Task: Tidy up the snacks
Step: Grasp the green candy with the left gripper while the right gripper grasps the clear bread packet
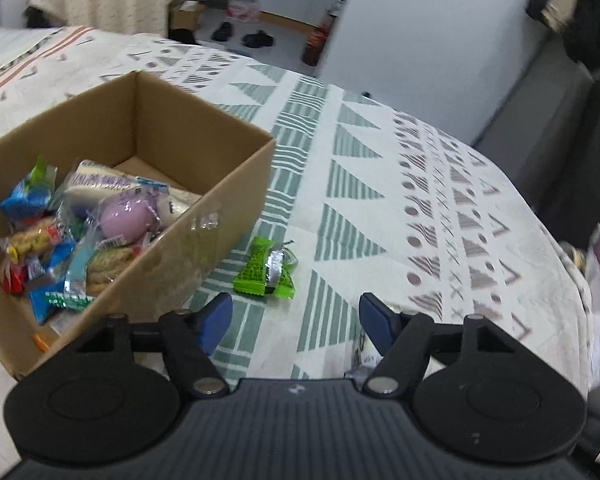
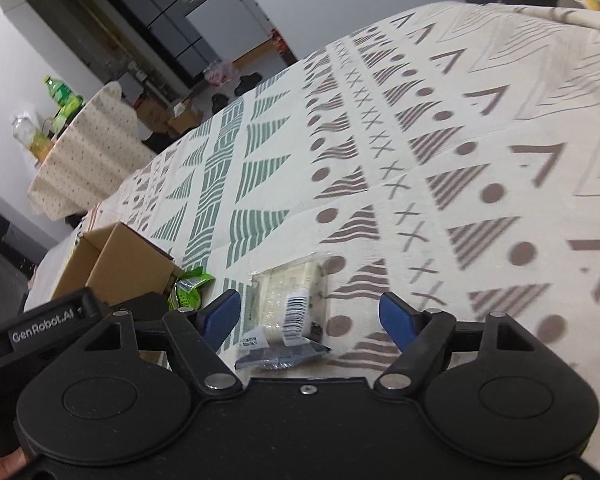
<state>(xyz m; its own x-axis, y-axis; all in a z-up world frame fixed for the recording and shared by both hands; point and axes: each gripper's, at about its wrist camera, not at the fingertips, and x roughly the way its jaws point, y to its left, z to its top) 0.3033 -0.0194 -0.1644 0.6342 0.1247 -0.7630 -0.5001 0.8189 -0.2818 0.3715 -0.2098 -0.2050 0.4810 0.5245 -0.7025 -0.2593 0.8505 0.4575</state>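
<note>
A brown cardboard box stands on the patterned tablecloth at the left and holds several wrapped snacks, among them a pale purple one. Green snack packets lie on the cloth beside the box, just ahead of my open, empty left gripper. In the right wrist view a clear pack of pale biscuits with a barcode lies between the fingers of my open right gripper. The box and the green packets show at its left.
The tablecloth drops off at the table's rounded right edge. Another cloth-covered table with bottles stands far left. Shoes and cartons lie on the floor behind. The left gripper's body sits close at the lower left.
</note>
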